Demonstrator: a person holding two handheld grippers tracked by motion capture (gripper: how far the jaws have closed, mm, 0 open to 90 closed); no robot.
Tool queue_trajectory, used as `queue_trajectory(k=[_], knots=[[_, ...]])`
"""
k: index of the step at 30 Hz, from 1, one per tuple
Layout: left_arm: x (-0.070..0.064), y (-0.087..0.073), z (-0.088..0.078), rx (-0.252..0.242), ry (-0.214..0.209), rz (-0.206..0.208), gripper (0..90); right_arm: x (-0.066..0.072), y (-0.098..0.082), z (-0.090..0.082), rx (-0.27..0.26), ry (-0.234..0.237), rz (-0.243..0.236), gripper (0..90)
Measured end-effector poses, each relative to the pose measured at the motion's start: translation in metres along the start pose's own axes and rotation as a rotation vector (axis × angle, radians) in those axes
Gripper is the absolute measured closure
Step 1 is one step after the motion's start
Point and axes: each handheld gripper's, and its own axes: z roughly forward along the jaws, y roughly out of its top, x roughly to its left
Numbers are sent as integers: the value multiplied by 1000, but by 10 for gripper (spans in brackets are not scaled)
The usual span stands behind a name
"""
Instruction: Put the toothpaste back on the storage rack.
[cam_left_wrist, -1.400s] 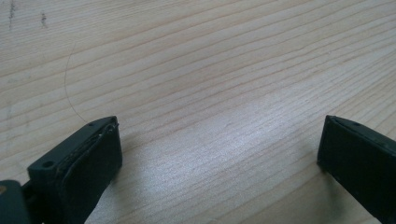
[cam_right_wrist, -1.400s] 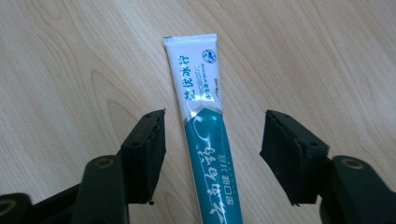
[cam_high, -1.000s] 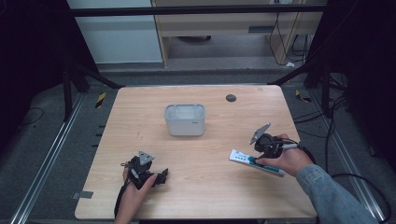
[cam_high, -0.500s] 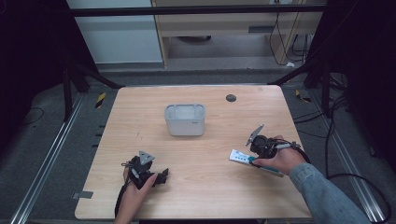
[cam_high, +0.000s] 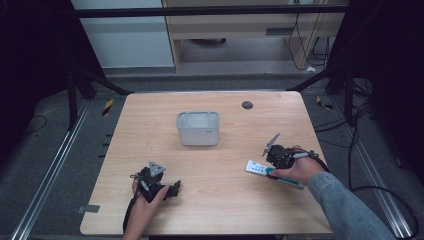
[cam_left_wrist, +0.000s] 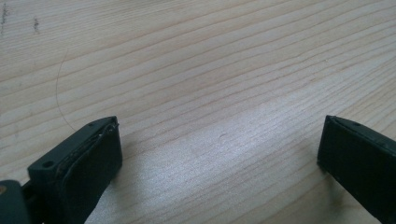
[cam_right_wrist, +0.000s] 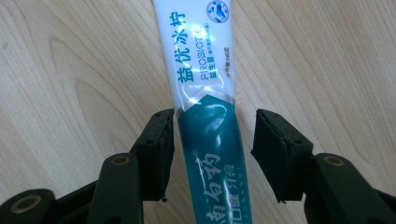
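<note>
While a pale grey bin (cam_high: 198, 128) sits near the middle of the wooden table (cam_high: 150, 115), a person works at the near edge with a pair of black tongs in each hand. Toward the near right of the bin, the right gripper (cam_right_wrist: 212, 140) is lowered over a toothpaste tube (cam_right_wrist: 205, 116) lying flat on the wood; its jaws stand parted on either side of the tube's teal half, the left one touching or almost touching the tube's edge, the right one a little apart from it. The tube's white end, printed with teal lettering, points away from the hand. From above, the tube is small and half hidden by the right hand (cam_high: 295, 170), so its far end is hard to make out. Toward the near left of the bin, the left gripper (cam_left_wrist: 219, 154) rests low over bare wood, jaws spread wide with nothing between them. Beyond the bin, to its right, a small dark round spot (cam_high: 247, 104) marks the tabletop.
</note>
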Motion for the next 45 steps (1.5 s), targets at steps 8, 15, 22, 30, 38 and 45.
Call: queue_trajectory(k=[8, 15, 22, 30, 38, 45], knots=[[0, 0, 0, -1, -2, 2, 0, -1, 5, 5, 20, 19, -7, 509], [0, 1, 1, -1, -5, 6, 0, -1, 10, 8, 36, 33, -17, 525], [0, 1, 1, -1, -5, 9, 0, -2, 12, 12, 48, 38, -26, 533], [0, 1, 1, -1, -6, 8, 0, -5, 11, 13, 49, 51, -24, 552], [-1, 1, 1, -1, -6, 9, 0, -6, 12, 14, 55, 56, -17, 571], [-1, 1, 1, -1, -7, 9, 0, -3, 13, 13, 70, 38, -9, 636]])
